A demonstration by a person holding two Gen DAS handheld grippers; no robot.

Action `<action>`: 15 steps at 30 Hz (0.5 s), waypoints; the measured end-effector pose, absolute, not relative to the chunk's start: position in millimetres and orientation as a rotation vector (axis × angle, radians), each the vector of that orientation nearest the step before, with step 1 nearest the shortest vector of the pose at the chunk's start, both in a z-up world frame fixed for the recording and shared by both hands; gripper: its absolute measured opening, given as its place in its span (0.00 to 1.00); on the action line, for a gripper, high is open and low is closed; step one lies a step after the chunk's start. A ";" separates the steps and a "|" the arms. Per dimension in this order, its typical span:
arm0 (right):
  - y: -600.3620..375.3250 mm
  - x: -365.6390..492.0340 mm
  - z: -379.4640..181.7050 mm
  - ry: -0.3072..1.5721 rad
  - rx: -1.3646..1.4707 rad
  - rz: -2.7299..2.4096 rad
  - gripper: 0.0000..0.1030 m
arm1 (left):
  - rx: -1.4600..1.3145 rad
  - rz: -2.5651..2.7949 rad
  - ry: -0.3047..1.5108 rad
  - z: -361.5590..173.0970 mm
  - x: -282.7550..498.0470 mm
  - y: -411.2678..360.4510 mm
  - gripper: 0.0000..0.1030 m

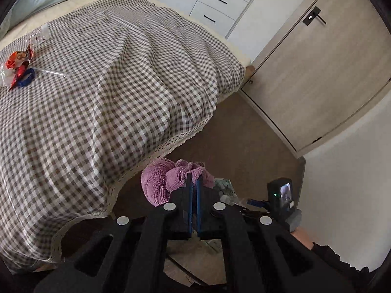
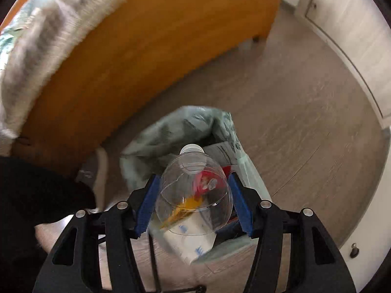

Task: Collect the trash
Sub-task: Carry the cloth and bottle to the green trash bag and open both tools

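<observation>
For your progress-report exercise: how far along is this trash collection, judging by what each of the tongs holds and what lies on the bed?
Done: the pale green bag on the floor already holds packaging. In hand: the right tongs carry a clear plastic bottle above that bag, while the left tongs are shut on a purple cloth. Left: red wrappers, a blue ring and crumpled clear plastic remain on the checked bedspread.

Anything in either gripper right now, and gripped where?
Left gripper pinches the purple towel at a bunched fold. Right gripper straddles the clear bottle; pad contact unclear.
</observation>
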State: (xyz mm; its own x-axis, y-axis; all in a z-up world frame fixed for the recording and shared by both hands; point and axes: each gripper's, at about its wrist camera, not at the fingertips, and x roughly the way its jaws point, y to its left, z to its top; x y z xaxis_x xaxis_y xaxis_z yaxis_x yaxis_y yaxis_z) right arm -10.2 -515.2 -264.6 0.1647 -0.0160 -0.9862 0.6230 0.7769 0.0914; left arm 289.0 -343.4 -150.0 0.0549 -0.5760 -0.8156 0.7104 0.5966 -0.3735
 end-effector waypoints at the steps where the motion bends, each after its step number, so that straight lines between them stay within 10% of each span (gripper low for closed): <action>1: -518.2 -6.2 -278.1 1.357 0.569 -0.488 0.56 | 0.151 -0.977 1.170 -152.8 291.0 -345.4 0.00; 15: -567.6 -9.6 -311.3 1.251 0.660 -0.586 0.66 | 0.356 -1.033 1.367 -234.3 262.3 -430.4 0.00</action>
State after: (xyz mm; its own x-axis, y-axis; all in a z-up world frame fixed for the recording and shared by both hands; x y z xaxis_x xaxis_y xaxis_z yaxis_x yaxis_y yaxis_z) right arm -9.6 -567.6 -311.3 0.2183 -0.0441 -0.9749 0.7209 0.6807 0.1306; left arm 262.3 -430.4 -234.3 -0.1298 -0.3934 -0.9102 0.7679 0.5408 -0.3433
